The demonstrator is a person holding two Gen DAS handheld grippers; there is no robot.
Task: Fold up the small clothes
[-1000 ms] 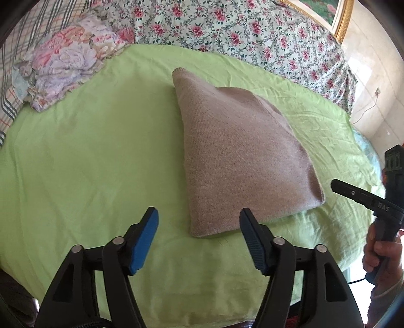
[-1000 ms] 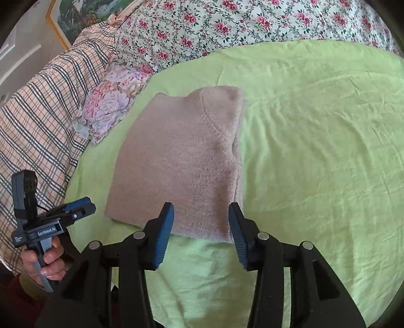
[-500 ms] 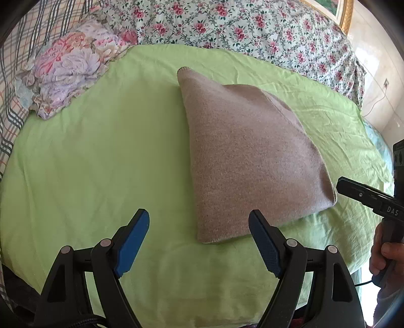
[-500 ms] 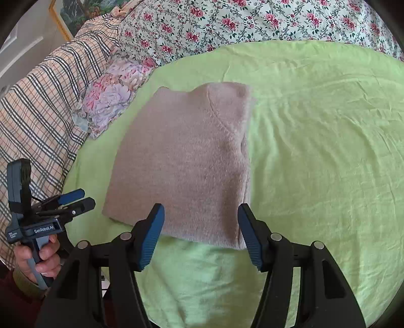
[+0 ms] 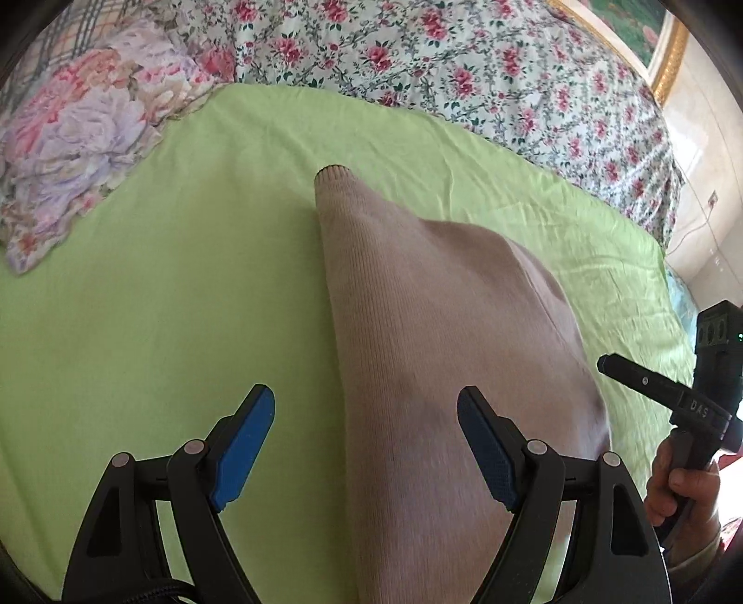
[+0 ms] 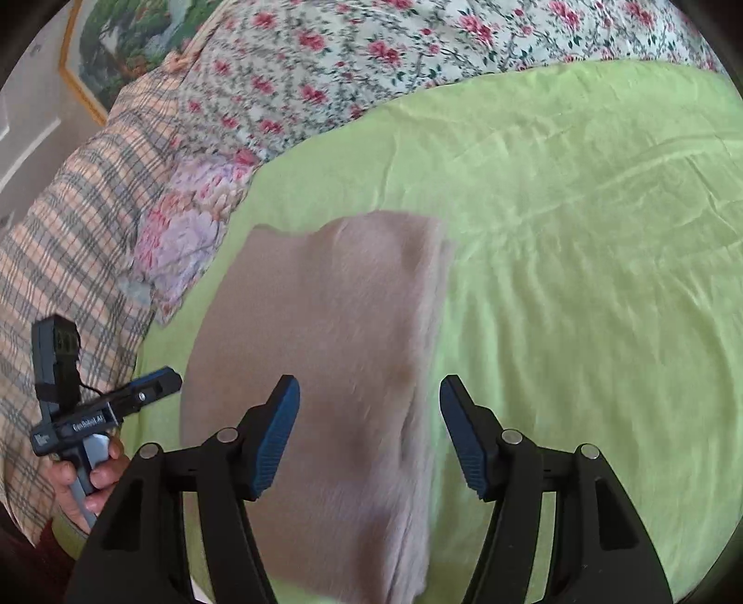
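A folded beige knitted sweater (image 5: 432,334) lies flat on the light green sheet (image 5: 162,302); it also shows in the right wrist view (image 6: 334,334). My left gripper (image 5: 367,446) is open and empty, low over the sweater's near left edge. My right gripper (image 6: 369,436) is open and empty, over the sweater's near right part. Each gripper shows in the other's view, the right one (image 5: 650,385) at the far right and the left one (image 6: 139,395) at the far left.
A folded floral cloth (image 5: 79,134) lies at the back left of the green sheet (image 6: 580,279). A rose-print bedspread (image 5: 464,60) lies behind, and a plaid blanket (image 6: 60,260) to the left. A framed picture (image 6: 120,42) hangs on the wall.
Both grippers have moved forward and lower over the sweater, whose near edge now passes under their fingers. The jaws of both have opened wider. The sweater has not moved.
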